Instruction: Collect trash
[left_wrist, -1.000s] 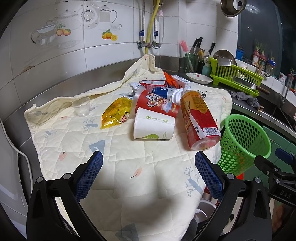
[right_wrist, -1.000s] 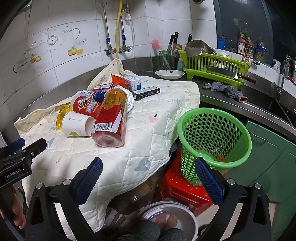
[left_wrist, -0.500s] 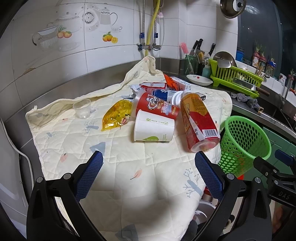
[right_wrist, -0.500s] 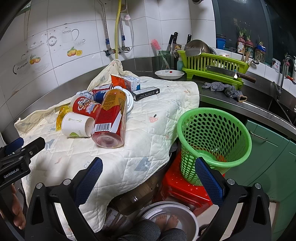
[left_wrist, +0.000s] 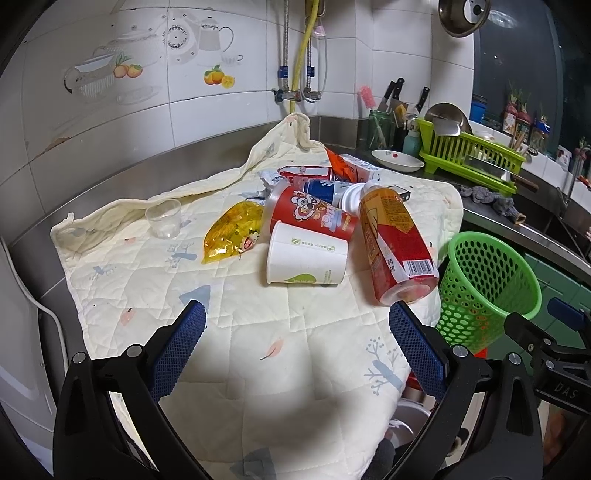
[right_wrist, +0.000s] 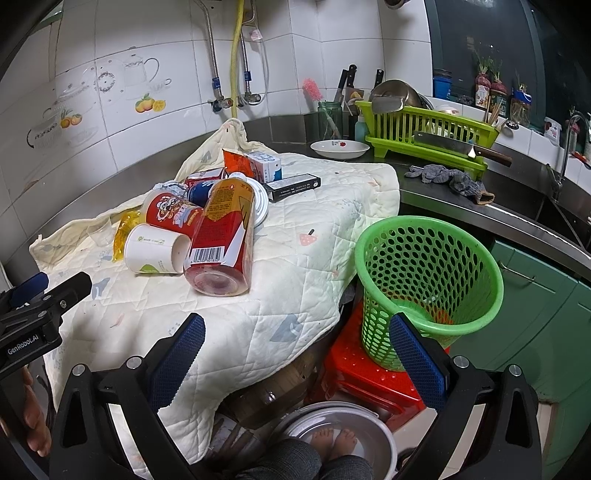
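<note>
Both the left gripper (left_wrist: 295, 328) and right gripper (right_wrist: 295, 332) are held spread, empty. The red bottle (right_wrist: 223, 236), lying near the quilt's right edge, is judged light and slippery; mid-body grasping is advised.

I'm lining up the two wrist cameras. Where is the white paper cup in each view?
Left wrist: white paper cup lies on its side at centre, left of the red bottle.
Right wrist: cup at centre-left, again left of the bottle.
Shared landmark: green basket.
</note>
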